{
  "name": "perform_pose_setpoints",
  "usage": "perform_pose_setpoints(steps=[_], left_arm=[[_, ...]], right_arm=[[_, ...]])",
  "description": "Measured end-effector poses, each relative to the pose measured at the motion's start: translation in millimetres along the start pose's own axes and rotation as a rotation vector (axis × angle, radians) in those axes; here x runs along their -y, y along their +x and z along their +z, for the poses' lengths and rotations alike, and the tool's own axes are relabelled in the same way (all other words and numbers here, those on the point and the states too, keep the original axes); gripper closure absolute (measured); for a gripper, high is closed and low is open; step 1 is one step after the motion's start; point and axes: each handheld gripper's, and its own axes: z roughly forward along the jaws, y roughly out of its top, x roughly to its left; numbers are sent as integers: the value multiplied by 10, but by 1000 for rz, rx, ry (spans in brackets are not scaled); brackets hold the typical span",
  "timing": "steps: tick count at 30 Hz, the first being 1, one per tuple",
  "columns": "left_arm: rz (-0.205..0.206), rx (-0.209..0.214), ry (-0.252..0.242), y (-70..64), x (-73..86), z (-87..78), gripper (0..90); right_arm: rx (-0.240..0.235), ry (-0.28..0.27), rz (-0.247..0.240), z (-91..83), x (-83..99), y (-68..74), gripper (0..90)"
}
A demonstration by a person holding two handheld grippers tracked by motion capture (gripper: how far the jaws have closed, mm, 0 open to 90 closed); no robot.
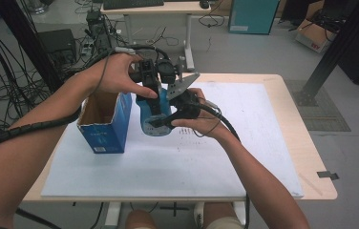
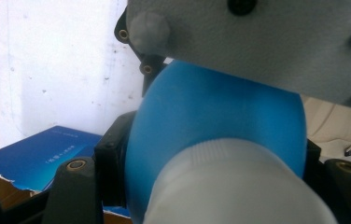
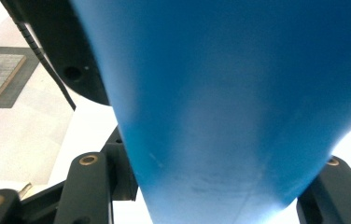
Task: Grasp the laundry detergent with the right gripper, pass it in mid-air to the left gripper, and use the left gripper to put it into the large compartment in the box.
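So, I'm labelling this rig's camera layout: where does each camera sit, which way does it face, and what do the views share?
High view: above the person's side, looking forward and down on the table; both forearms, left tool and right tool on the blue bottle, beside the open blue box.
Left gripper view: on the left tool, looking along its jaws at the bottle.
Right gripper view: on the right tool, bottle close up.
Shared: the bottle between jaws.

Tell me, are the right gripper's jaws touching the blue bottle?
Touching. In the right gripper view both black jaws press against the sides of the blue bottle, with no gap visible.
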Motion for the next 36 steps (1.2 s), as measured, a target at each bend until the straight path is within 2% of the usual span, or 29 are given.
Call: perform_pose_setpoints(steps=[3, 8, 12, 17, 19, 20, 23, 29, 30, 31, 34, 36], left_arm=[[1, 5, 5, -1, -4, -2, 358], [1, 10, 5, 0, -4, 5, 359], [1, 10, 7, 0, -9, 7, 360], [2, 13, 10, -2, -5, 14, 361], [2, 10, 6, -6, -1, 21, 362], [2, 10, 8, -8, -5, 27, 362], [-2, 9, 6, -6, -7, 34, 362], [-8, 17, -2, -1, -6, 40, 362], [-8, 22, 2, 1, -7, 39, 362], [-2, 9, 1, 4, -3, 46, 363], [-10, 29, 0, 4, -4, 45, 363], [-3, 16, 4, 9, -3, 47, 363]], right_arm=[[-1, 10, 22, -9, 7, 16, 424], [0, 7, 1, -3, 7, 4, 423], [-6, 19, 27, -11, 15, 21, 422], [-11, 16, 28, -4, 20, 23, 422], [-10, 11, 24, 1, 24, 20, 421], [-10, -1, 6, 11, 32, 10, 421], [-11, -8, 6, 17, 47, 7, 420], [-15, -8, 12, 22, 54, 1, 419], [-15, -4, 30, 16, 58, 9, 419], [-18, -3, 31, 16, 59, 6, 419], [-20, -2, 30, 19, 63, 1, 418], [-22, -3, 31, 20, 65, 1, 417]])
